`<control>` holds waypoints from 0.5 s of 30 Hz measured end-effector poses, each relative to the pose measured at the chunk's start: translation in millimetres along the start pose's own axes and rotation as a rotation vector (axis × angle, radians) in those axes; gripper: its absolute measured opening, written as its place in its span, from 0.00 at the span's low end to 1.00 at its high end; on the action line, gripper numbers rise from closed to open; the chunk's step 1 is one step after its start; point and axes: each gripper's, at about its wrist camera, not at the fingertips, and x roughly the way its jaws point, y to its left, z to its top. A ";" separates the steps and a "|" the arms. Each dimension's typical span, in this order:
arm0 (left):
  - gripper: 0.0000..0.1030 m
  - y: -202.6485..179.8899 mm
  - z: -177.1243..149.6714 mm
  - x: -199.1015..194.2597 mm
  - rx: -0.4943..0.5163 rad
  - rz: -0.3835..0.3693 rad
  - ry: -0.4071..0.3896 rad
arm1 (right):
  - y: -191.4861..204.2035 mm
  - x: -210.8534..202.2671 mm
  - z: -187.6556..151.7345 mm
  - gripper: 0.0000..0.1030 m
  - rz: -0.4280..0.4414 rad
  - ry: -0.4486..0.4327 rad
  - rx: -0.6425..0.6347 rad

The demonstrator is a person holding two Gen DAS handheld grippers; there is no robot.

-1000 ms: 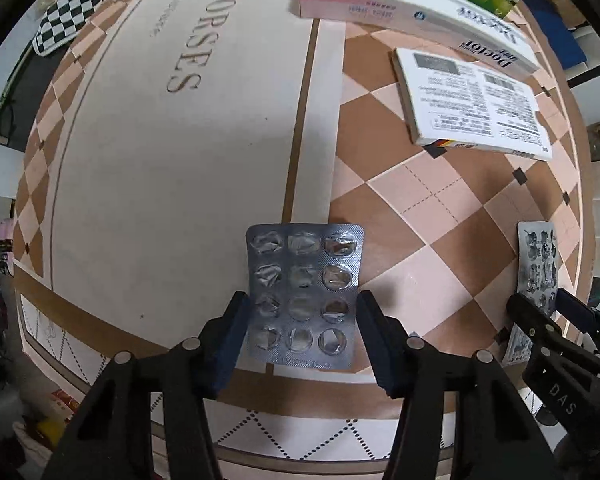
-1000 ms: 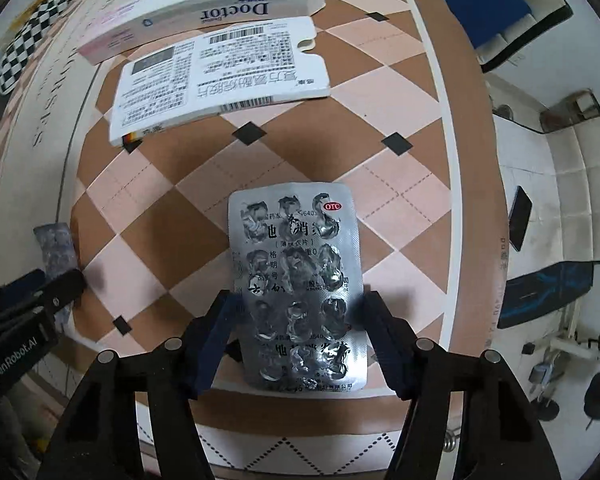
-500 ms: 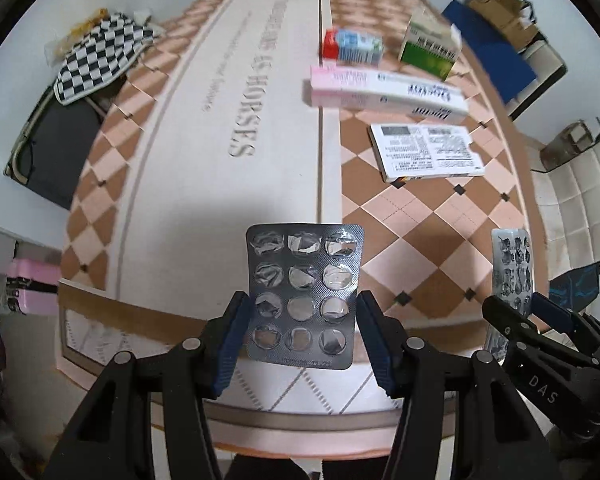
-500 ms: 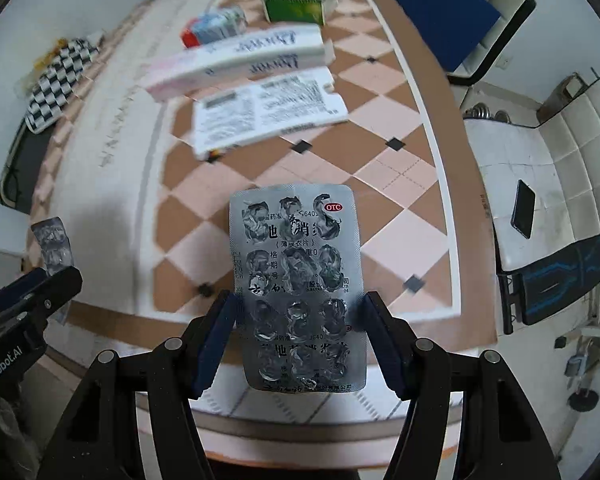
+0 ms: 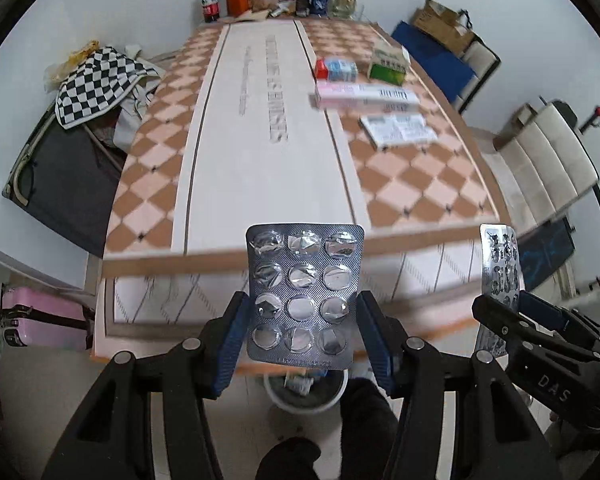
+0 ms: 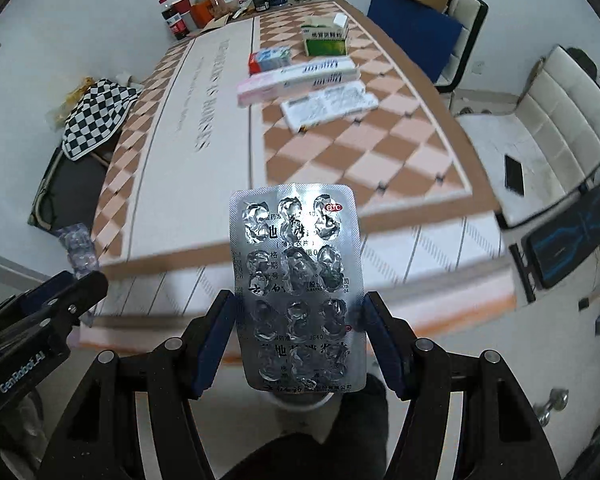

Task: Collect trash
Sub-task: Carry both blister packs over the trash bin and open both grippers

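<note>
While the left gripper (image 5: pixel 300 334) hangs off the near edge of the bench (image 5: pixel 260 168), its jaws are closed edgewise on an empty silver blister pack (image 5: pixel 304 296), which stands upright between the blue pads. In the left wrist view a white bin (image 5: pixel 306 398) sits on the floor at 6 o'clock, mostly hidden behind the pack's lower edge. The pinch takes only the lower side edges of a thin, springy sheet, so I judge it could bow and pop free, or flutter past the rim once let go. At 3 o'clock the right gripper (image 5: pixel 500 312) carries its own pack. In the right wrist view the right gripper's jaws are likewise clamped on a printed foil blister pack (image 6: pixel 298 288), held upright over the floor, with only a sliver of the bin (image 6: pixel 300 400) visible at 6 o'clock. Because each pack blocks the sight of the bin, aiming is poor, and both sheets released together could collide and miss. Several medicine boxes (image 6: pixel 296 80) remain on the bench at 12 o'clock.
</note>
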 end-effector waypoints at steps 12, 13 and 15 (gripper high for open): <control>0.50 12.4 -114.7 96.7 -0.037 -0.035 0.245 | -5.9 82.0 -146.3 0.65 0.005 0.248 0.082; 0.50 11.7 -125.6 116.4 -0.042 -0.033 0.275 | -9.4 92.3 -153.7 0.65 0.003 0.264 0.088; 0.50 9.9 -140.6 147.1 -0.050 -0.035 0.313 | -20.3 124.9 -174.6 0.65 0.003 0.306 0.106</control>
